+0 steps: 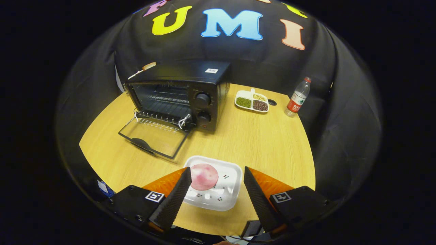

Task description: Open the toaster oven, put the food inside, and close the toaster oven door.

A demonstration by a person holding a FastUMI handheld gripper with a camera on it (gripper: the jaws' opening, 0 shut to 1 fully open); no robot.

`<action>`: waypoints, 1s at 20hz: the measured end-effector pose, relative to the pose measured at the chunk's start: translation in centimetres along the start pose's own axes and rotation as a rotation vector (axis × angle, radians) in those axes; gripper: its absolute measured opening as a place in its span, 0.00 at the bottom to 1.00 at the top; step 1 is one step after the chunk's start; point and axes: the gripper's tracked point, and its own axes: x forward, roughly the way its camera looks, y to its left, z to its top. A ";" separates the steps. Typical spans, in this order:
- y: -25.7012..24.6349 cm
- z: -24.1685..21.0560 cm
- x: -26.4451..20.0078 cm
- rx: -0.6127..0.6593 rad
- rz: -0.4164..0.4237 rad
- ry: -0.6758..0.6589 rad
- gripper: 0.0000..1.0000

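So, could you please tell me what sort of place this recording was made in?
Most likely a staged kitchen booth, not a real home: black cloth wall, round wooden table, toaster oven with its door down. The gripper hangs open over a white tray of food.

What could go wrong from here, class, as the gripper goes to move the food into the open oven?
1. The open gripper straddles the white tray; the round pink food lies close by one finger, so closing may nudge it sideways rather than grip it.
2. The toaster oven door lies flat on the table in front of the opening, so a low approach could snag it.
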 end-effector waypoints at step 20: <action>-2.9 -8.7 6.4 0.103 0.141 0.311 0.99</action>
